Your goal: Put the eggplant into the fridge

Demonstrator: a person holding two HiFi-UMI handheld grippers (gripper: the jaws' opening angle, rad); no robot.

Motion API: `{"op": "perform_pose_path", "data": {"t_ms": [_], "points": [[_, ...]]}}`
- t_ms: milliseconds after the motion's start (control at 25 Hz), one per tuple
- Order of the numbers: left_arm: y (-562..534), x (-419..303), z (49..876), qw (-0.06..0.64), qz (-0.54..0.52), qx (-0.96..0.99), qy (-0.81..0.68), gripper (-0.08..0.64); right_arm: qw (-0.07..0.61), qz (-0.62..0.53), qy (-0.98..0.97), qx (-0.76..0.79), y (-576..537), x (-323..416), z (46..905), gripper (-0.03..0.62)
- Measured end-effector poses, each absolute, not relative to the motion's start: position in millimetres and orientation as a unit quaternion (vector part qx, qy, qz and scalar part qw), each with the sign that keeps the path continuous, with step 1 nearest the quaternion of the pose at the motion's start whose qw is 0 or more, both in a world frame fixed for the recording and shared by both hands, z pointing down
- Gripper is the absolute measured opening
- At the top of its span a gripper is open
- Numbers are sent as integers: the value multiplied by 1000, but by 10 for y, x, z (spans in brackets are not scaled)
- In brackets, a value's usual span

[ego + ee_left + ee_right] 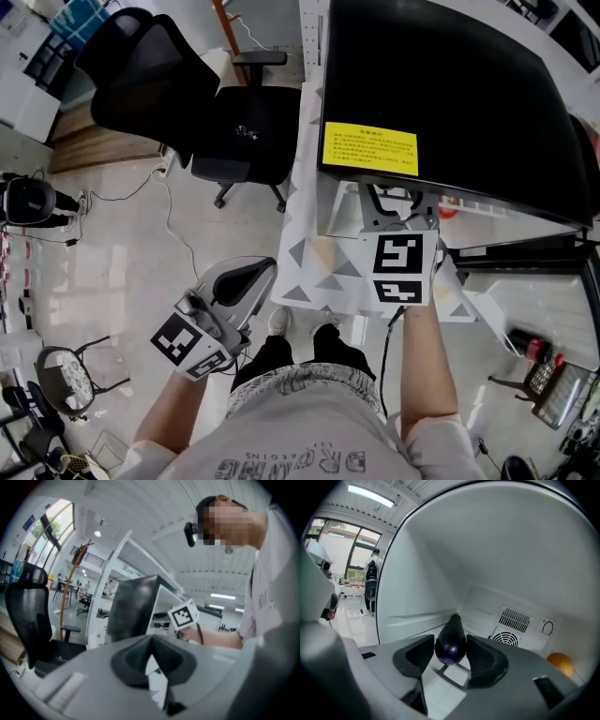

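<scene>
- Left gripper [151,640], low at the near left: jaws closed together, nothing held.
- Right gripper [450,645], reaching inside the fridge [497,550]: jaws clamped on the eggplant [450,641], stem end pointing to the far wall.
- Orange fruit [559,663] rests inside at the far right.

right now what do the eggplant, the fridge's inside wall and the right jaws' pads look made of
Eggplant: smooth glossy dark purple skin with a highlight, green tip; real or plastic, can't tell.
Fridge inner wall: white, smooth, semi-matte, probably moulded plastic, going by the vent slots.
Pads on the jaws of the right gripper: dark, matte, likely rubber or soft plastic.
</scene>
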State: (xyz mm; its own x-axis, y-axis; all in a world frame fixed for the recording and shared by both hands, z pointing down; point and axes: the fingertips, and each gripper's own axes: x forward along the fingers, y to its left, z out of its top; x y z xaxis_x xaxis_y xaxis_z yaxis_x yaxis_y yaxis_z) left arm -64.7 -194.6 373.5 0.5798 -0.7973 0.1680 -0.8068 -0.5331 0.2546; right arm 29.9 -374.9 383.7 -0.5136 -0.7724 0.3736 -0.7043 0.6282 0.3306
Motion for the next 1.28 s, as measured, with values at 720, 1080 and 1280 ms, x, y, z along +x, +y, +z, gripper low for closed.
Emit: {"op": "perform_pose_path", "data": {"t_ms": [720,1080,1280], "points": [[-1877,-610,3650,144,15,882,-449,6,226,-73,-865,441,-3671,390,3681,224],[-1839,-551,3531,131,14,892,-432,6,199,-83,-872,440,-3424,445,3454,222],[-1794,-519,3458,123,12,901,-416,6,189,-84,-872,443,-3229,499,3373,192]]}}
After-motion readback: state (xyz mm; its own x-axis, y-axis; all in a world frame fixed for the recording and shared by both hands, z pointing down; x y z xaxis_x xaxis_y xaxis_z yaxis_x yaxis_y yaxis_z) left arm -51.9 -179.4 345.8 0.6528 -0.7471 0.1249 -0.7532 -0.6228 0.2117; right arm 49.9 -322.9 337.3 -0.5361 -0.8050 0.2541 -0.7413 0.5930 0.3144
